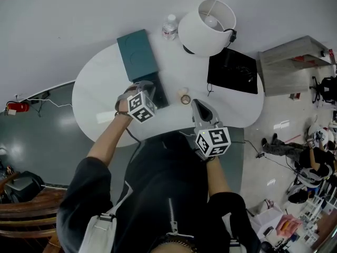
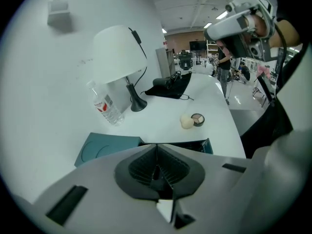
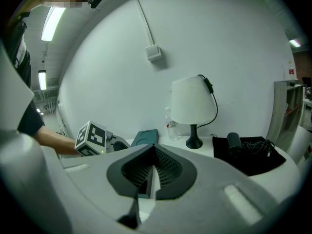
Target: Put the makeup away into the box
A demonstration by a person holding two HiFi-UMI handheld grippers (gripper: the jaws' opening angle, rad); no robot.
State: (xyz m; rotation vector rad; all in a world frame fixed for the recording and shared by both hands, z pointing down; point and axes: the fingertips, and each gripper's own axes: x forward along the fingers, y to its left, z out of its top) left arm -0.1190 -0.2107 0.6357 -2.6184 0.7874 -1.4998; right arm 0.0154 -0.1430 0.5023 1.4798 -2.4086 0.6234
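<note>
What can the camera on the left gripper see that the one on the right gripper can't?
Only the left gripper view: the makeup sponge and compact on the table, plus the right gripper. Only the right gripper view: the left gripper and the forearm behind it. Both: the lamp, water bottle, teal lid and black cloth.

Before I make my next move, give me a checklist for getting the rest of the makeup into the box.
1. Box open: ok, lid laid back.
2. All makeup inside: not ok; sponge and compact sit on the table.
3. Left tool empty: ok, shut on nothing.
4. Right tool ready to grasp: not ok, shut.
5. Table bare between right tool and compact: ok.
6. Room left in the box: cannot tell; the left tool hides the inside.
</note>
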